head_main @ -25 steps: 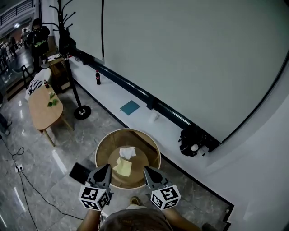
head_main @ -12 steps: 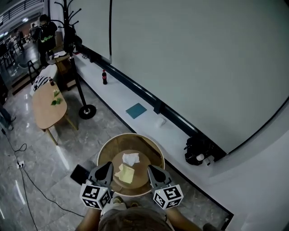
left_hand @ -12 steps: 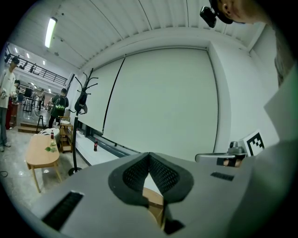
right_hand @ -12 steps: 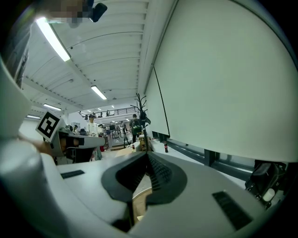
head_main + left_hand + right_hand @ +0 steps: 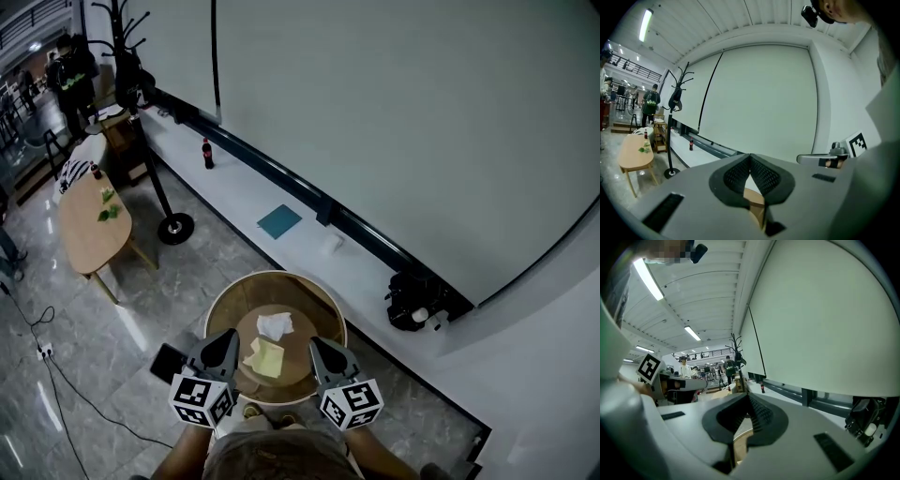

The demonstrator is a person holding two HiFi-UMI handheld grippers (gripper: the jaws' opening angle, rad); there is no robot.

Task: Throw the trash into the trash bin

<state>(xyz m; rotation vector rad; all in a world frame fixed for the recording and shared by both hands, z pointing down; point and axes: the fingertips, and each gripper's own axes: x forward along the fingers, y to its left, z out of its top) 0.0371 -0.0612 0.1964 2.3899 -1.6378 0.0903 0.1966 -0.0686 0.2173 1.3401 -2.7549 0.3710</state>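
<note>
**Above the bin, both grippers closed and empty**

Nearest the person, the left gripper (image 5: 223,343) and right gripper (image 5: 319,349) hover side by side over the near rim of the round tan open-topped trash bin (image 5: 223,306). Each has its jaws pressed together on nothing. Inside the bin lie a crumpled white tissue (image 5: 274,326) and a pale yellow paper sheet (image 5: 267,357). Polished grey marble floor (image 5: 103,366) surrounds it, with a flat black object (image 5: 167,362) just beside the bin. Beyond runs a white ledge (image 5: 246,199) bearing a teal square (image 5: 279,221) and a dark cola bottle (image 5: 207,153), under a large pale wall screen (image 5: 403,122). Far left stand an oval wooden table (image 5: 86,230) and a black coat stand (image 5: 174,228).
</note>
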